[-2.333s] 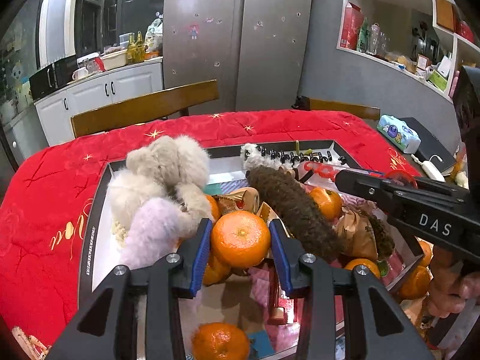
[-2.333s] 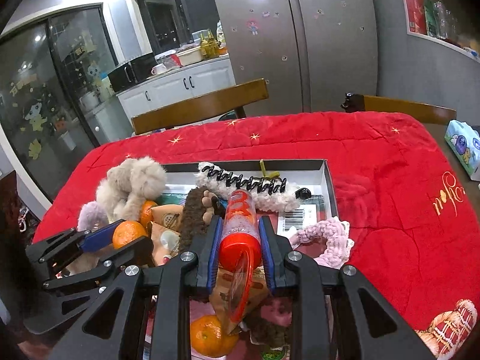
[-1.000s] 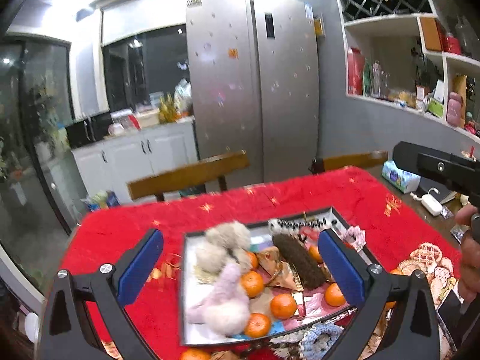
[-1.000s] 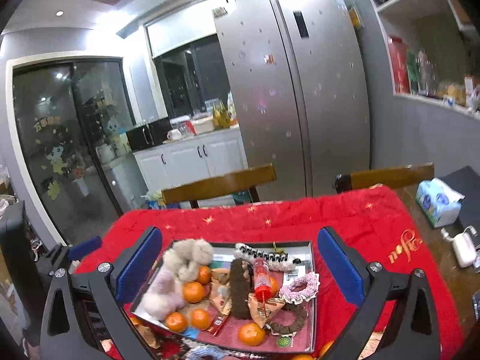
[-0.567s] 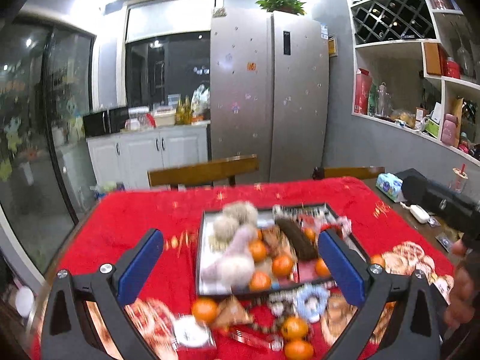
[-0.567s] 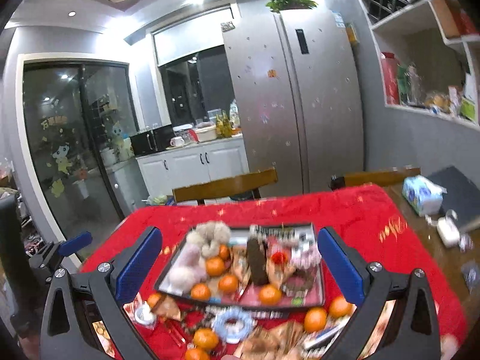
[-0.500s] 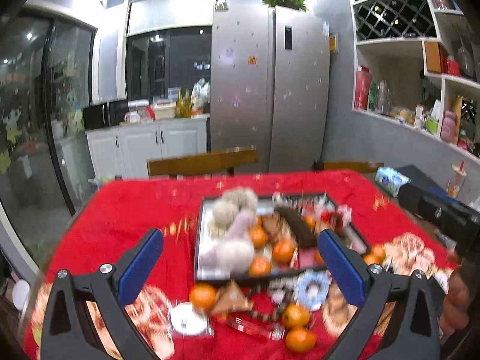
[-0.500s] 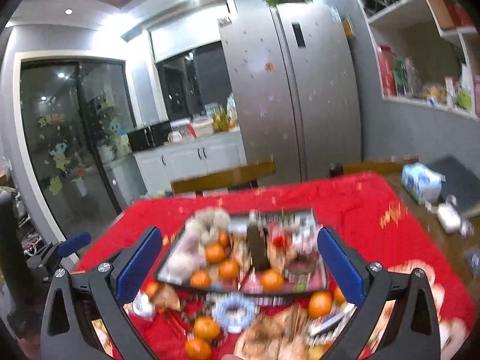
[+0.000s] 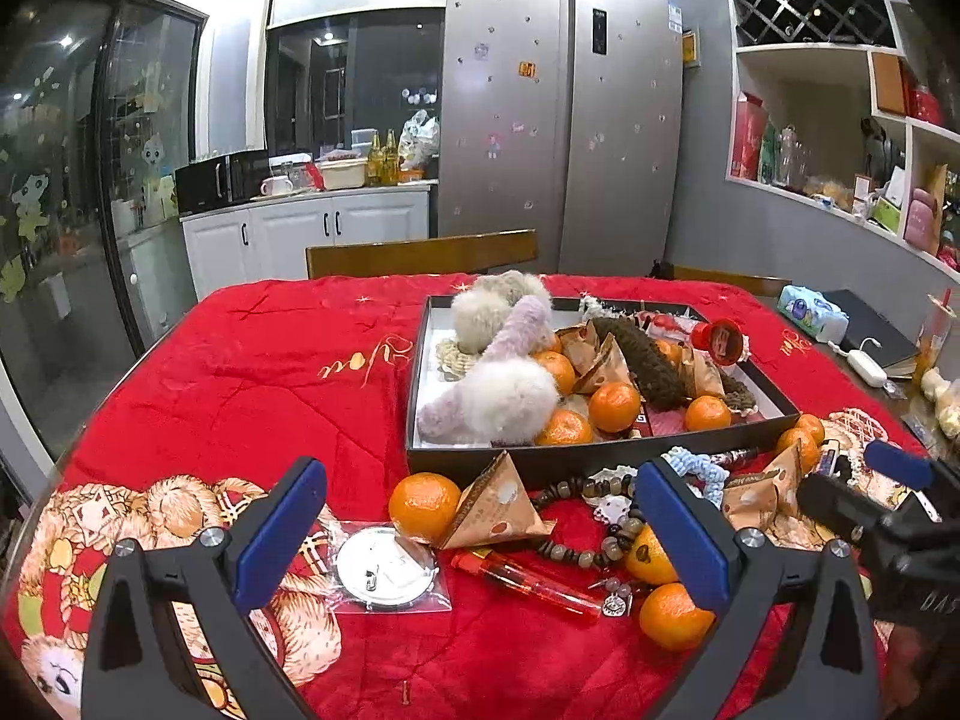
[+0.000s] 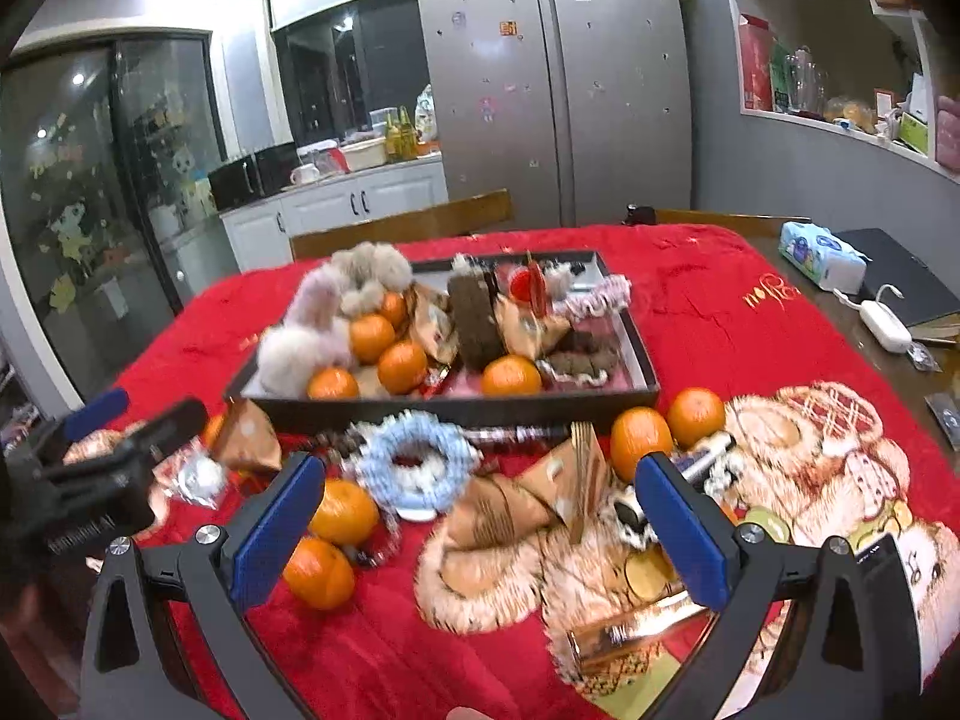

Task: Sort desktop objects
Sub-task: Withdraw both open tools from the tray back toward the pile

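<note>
Though cluttered — black tray (image 9: 591, 457) heaped high

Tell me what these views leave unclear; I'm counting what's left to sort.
- Left wrist view: the bead bracelet and one orange run behind the left gripper's right finger.
- Right wrist view: the gold box is blurred, its print unreadable.
- Right wrist view: things in the black tray are motion-blurred and overlapping, so uncountable.

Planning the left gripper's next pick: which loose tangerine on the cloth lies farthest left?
The tangerine touching the brown triangular packet, beside the round tin; the others cluster farther right.
</note>
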